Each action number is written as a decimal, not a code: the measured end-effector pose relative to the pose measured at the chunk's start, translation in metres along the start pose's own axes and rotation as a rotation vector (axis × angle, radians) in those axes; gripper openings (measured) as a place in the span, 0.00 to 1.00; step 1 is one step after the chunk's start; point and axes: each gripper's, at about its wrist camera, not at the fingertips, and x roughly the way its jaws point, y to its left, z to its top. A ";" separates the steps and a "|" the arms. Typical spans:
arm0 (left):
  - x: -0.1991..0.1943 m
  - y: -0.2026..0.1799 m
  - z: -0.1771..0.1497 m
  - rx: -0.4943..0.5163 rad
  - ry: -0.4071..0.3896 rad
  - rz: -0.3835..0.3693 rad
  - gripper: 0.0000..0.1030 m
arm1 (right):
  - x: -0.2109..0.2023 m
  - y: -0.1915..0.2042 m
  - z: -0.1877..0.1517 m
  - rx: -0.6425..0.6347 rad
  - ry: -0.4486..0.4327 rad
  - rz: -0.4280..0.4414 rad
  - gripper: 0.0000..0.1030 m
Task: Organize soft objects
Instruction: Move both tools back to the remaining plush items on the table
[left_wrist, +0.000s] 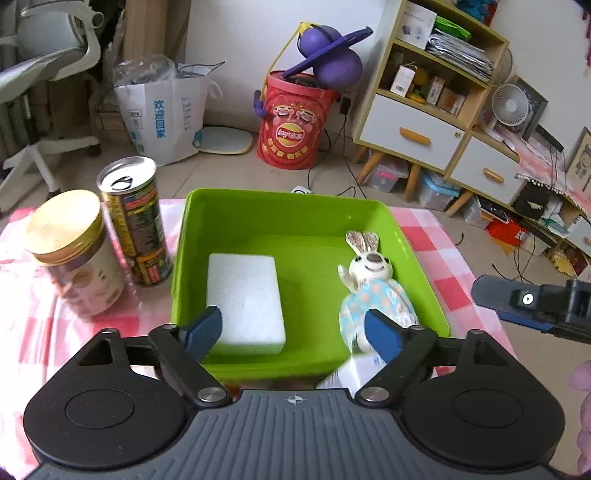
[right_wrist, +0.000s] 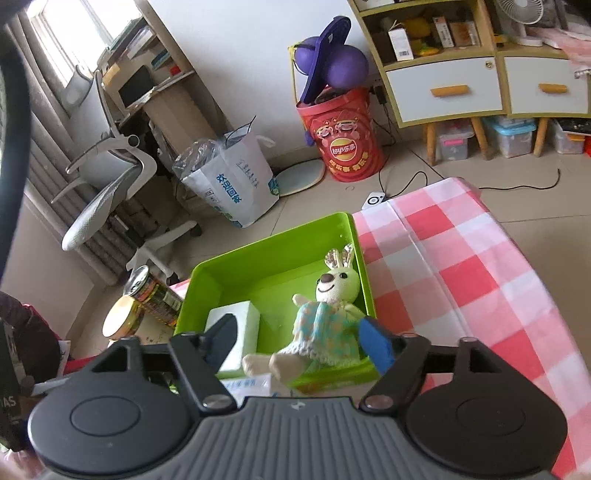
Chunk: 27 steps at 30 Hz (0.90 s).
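- Left gripper (left_wrist: 293, 332): jaws wide apart, holding nothing, poised over the near wall of the green bin (left_wrist: 280, 206).
- Right gripper (right_wrist: 299, 341): spread wide, empty; plush rabbit (right_wrist: 325, 317) lies between its fingers, inside the bin.
- White sponge block (left_wrist: 245, 301): in the bin, left of the rabbit.
- Advice: lift clear without snagging the rabbit.

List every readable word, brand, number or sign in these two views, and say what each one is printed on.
"Lay's乐事": logo on the red bucket on the floor, readable in both views.
"欢迎回家": blue characters on the white paper bag, also in both views.
Smaller print on that bag: too small to read.
Tall can label: blurred, unreadable.
Gold-lidded jar label: faint, unreadable.
Boxes on the shelf unit: too small to read.
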 end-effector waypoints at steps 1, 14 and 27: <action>-0.004 0.000 -0.002 0.006 -0.001 0.000 0.85 | -0.006 0.003 -0.002 -0.004 -0.002 -0.001 0.63; -0.067 0.021 -0.048 0.040 -0.044 0.030 0.95 | -0.060 0.026 -0.044 -0.049 -0.048 -0.028 0.75; -0.085 0.068 -0.108 -0.134 0.056 0.095 0.95 | -0.057 0.055 -0.108 -0.196 0.018 0.006 0.77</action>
